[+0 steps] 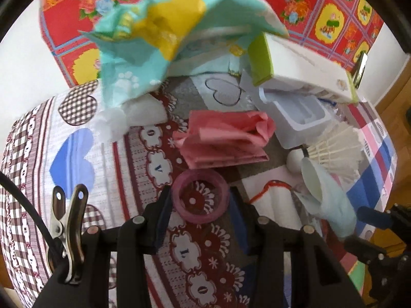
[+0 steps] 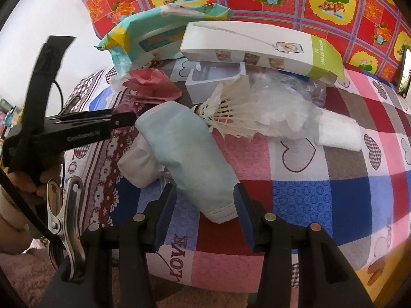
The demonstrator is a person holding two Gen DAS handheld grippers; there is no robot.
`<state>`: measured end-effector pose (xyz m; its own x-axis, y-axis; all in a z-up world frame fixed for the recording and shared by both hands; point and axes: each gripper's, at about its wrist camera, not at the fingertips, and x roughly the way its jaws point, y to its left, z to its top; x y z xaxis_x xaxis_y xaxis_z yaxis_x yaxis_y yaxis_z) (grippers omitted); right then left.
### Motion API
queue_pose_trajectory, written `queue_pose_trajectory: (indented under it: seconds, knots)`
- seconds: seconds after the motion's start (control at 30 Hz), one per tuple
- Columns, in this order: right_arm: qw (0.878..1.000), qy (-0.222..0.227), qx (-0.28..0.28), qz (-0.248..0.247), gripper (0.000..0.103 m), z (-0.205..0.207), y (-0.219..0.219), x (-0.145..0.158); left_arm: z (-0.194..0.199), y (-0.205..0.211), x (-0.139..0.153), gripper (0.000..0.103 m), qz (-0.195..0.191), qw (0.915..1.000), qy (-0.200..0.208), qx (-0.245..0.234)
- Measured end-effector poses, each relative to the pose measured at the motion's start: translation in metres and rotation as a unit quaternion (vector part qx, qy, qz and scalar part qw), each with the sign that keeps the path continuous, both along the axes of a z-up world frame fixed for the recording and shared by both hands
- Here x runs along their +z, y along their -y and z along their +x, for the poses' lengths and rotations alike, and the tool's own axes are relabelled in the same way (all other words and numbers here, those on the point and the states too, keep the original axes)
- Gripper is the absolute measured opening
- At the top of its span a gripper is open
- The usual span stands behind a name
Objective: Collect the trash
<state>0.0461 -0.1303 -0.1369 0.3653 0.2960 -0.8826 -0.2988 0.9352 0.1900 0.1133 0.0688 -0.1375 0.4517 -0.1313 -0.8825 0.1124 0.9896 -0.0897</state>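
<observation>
Both tongs parted: left tongs (image 1: pixel 200 202) straddle purple ring (image 1: pixel 200 196), right tongs (image 2: pixel 205 202) straddle mask (image 2: pixel 190 154).

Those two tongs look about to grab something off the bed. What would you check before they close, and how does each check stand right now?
1. Purple ring sits between the left tongs: ok.
2. Left pads already pressing the ring: cannot tell, they look very close on both sides.
3. Light blue mask has its end between the right tongs: ok.
4. Right pads touching the mask: not ok, gaps show on both sides.
5. Shuttlecock lies clear of the mask: not ok, it touches the mask's far end.
6. A bin for the trash in sight: not ok, none in either view.
</observation>
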Motion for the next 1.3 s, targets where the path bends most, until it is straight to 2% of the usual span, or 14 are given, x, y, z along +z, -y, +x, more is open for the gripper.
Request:
queue_pose_trajectory:
  seconds: [0.33, 0.43, 0.5, 0.57, 0.7, 1.03, 1.3]
  knots:
    - [1.0, -0.016, -0.016, -0.002, 0.047, 0.008, -0.002, -0.01, -0.015, -0.037, 0.018, 0.045, -0.026, 0.9991, 0.011, 0.033]
    - [1.0, -0.011, -0.023, -0.004, 0.038, 0.008, -0.001, -0.011, -0.02, -0.045, 0.023, 0.045, -0.03, 0.9987, 0.016, 0.037]
    - [1.0, -0.007, -0.028, -0.003, 0.029, 0.008, 0.0, -0.01, -0.023, -0.049, 0.025, 0.045, -0.027, 0.9987, 0.02, 0.038]
    - [0.999, -0.004, -0.035, 0.005, 0.015, 0.007, 0.0, -0.009, -0.028, -0.054, 0.027, 0.045, -0.027, 0.9987, 0.022, 0.038]
    - [0.999, 0.01, -0.042, 0.012, 0.004, 0.003, -0.003, -0.001, -0.036, -0.063, 0.027, 0.045, -0.032, 0.9985, 0.024, 0.037]
    - [0.997, 0.06, -0.043, 0.032, 0.003, -0.019, -0.012, 0.034, -0.046, -0.078, 0.035, 0.045, -0.041, 0.998, 0.035, 0.033]
    - [0.995, 0.083, -0.019, 0.058, 0.003, -0.028, -0.012, 0.049, -0.056, -0.084, 0.043, 0.045, -0.044, 0.9966, 0.043, 0.055]
